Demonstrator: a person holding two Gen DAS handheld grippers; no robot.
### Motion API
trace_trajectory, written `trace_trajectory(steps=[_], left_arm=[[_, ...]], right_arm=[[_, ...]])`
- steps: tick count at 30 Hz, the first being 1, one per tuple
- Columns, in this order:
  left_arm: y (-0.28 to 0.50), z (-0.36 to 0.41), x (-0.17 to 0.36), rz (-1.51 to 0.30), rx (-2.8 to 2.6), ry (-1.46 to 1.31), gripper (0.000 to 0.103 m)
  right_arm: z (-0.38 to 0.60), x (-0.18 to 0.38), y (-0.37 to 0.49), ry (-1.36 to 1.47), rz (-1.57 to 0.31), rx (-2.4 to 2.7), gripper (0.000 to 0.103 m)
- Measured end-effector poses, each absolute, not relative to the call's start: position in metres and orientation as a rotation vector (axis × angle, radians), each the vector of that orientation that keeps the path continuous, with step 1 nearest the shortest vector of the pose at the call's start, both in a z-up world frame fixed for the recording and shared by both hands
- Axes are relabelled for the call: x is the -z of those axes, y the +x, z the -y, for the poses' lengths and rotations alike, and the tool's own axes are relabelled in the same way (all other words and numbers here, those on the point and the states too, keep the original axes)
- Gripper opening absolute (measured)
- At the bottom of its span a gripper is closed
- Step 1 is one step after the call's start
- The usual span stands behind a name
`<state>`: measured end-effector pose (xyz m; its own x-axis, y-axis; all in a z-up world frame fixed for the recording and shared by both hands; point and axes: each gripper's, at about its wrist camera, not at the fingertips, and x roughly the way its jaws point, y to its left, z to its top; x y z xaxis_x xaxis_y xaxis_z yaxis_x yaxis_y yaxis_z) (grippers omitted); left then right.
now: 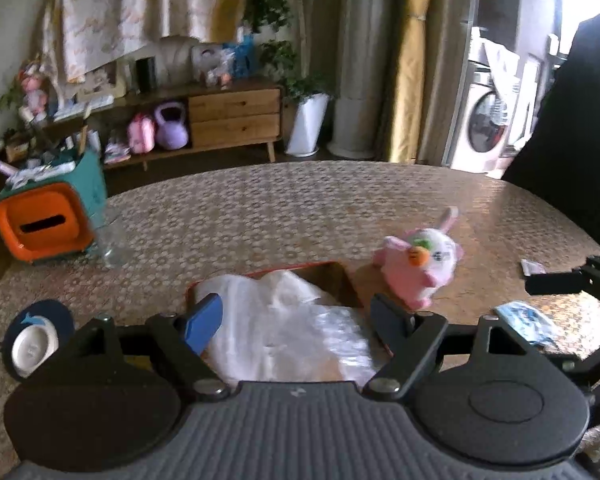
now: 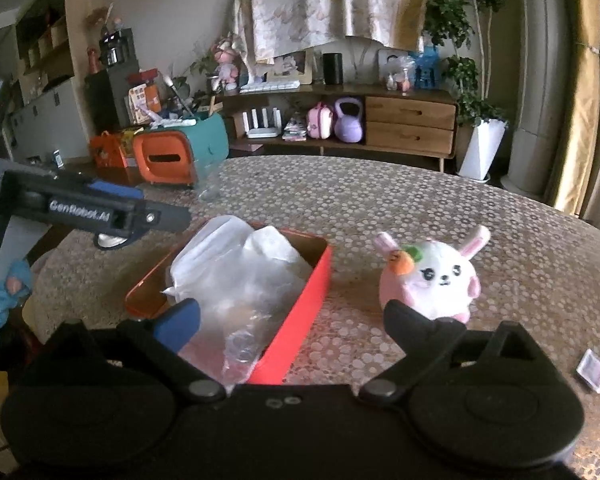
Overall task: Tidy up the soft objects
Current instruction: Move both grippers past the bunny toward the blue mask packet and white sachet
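Observation:
A red rectangular box (image 2: 300,308) sits on the patterned table and holds a white crumpled plastic bag (image 2: 240,276); the same box (image 1: 340,280) and bag (image 1: 284,328) lie under my left gripper. A pink and white plush rabbit (image 2: 432,276) stands upright to the right of the box, also seen as the rabbit (image 1: 420,264) in the left wrist view. My left gripper (image 1: 296,320) hangs open above the bag, pads clear of it. My right gripper (image 2: 296,320) is open above the box's near right wall, with nothing gripped.
An orange and teal bin (image 1: 48,220) stands at the table's far left edge, with a clear glass (image 1: 114,240) beside it. A white dish on a dark coaster (image 1: 34,344) lies near left. Small packets (image 1: 528,320) (image 2: 592,370) lie at the right. A dark chair back (image 1: 580,140) rises far right.

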<state>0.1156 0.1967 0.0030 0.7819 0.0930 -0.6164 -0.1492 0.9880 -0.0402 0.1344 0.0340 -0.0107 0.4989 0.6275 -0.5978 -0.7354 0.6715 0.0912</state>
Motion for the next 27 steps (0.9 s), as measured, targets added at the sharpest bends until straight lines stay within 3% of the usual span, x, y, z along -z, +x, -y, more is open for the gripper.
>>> trace_trajectory(steps=[7,11,27], left_arm=[[0.118,-0.151,-0.016,-0.61,-0.012,-0.1,0.089],[0.126,-0.121,-0.018,-0.585,0.054,-0.122,0.103],[0.168,-0.009,0.017,-0.595,0.185,-0.064,0.103]], right_arm=[[0.016,-0.011,0.133,-0.14,-0.618,-0.787,0.099],[0.05,-0.019,0.141,-0.116,-0.614,-0.738,0.102],[0.171,0.006,0.202,-0.065,-0.641,-0.498,0.103]])
